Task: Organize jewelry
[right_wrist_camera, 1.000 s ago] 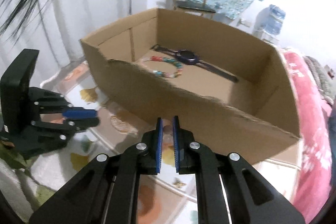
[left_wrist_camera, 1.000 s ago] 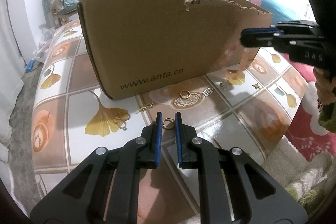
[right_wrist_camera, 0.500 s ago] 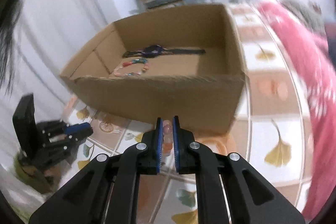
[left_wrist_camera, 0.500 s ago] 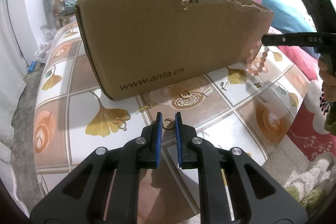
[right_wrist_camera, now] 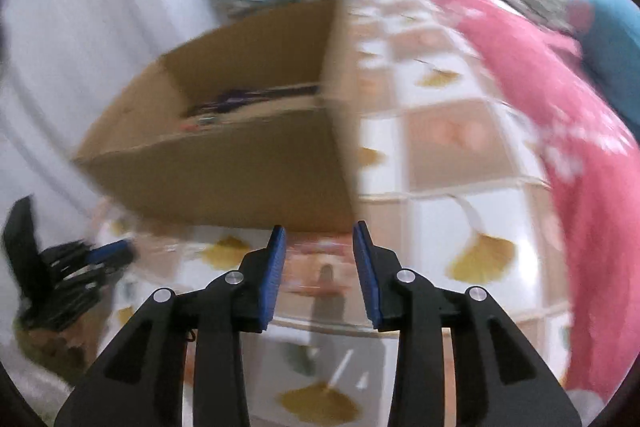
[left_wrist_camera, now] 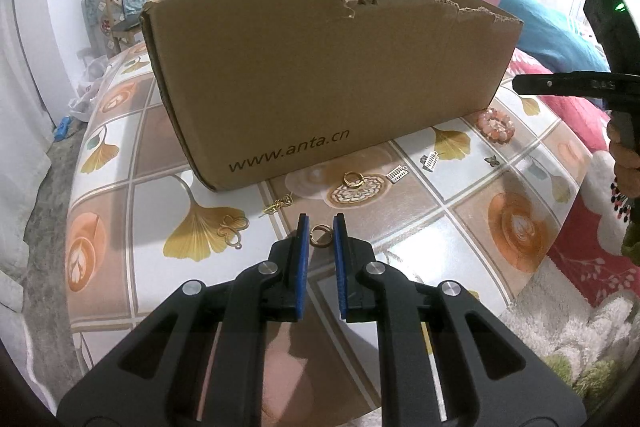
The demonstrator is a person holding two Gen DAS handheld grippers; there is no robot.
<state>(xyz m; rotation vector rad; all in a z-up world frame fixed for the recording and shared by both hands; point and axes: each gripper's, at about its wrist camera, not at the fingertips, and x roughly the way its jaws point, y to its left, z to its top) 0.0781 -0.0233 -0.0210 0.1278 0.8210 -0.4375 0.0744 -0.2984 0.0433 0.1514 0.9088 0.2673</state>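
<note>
A brown cardboard box (left_wrist_camera: 320, 75) stands on the patterned table. My left gripper (left_wrist_camera: 321, 235) hovers low with its jaws slightly apart around a small gold ring (left_wrist_camera: 321, 235); the pads do not visibly touch it. A pink bead bracelet (left_wrist_camera: 496, 121) lies on the table by the box's right corner. My right gripper (right_wrist_camera: 319, 247) is open and empty over that spot; it also shows in the left wrist view (left_wrist_camera: 560, 83). The blurred right wrist view shows the box (right_wrist_camera: 224, 163) with a watch (right_wrist_camera: 248, 95) inside.
Loose pieces lie in front of the box: a gold ring (left_wrist_camera: 353, 179), a gold chain piece (left_wrist_camera: 278, 205), a gold clover pendant (left_wrist_camera: 232, 227), two small silver clips (left_wrist_camera: 398, 173), a tiny charm (left_wrist_camera: 491, 159). A pink blanket (right_wrist_camera: 560, 131) borders the table's right side.
My right gripper has swung away from the box, opened and let go of the pink bead bracelet, which now lies on the table. My left gripper has stayed in place.
</note>
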